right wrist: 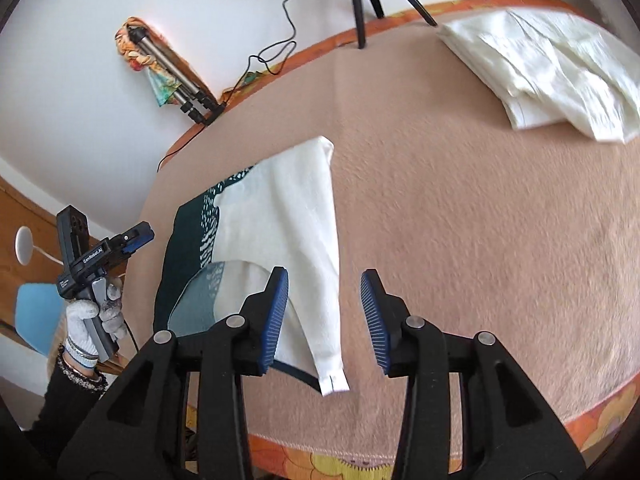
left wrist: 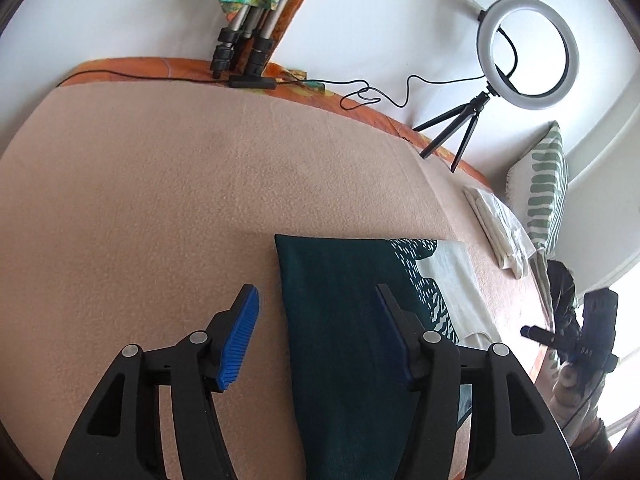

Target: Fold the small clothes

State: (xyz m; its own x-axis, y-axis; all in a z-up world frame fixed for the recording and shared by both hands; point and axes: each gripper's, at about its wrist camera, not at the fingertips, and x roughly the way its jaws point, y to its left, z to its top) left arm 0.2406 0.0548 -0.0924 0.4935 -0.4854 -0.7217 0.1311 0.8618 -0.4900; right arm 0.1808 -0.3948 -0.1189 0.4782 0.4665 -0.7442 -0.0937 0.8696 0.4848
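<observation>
Right wrist: right tool (right wrist: 324, 320) parted, empty, over folded teal-white knit garment (right wrist: 280, 216).

Left gripper (left wrist: 318, 338) over peach blanket (left wrist: 160, 184), jaws apart, nothing pinched. Folded dark green garment (left wrist: 340, 320) lies flat beneath, its left edge between the blue pads (left wrist: 240, 340); white patterned part to the right. Folded white cloth (left wrist: 500, 228) far right, beside striped pillow (left wrist: 544, 184). Ring light (left wrist: 528, 52) on small tripod at far edge. Right gripper (left wrist: 576, 336) at right margin.
</observation>
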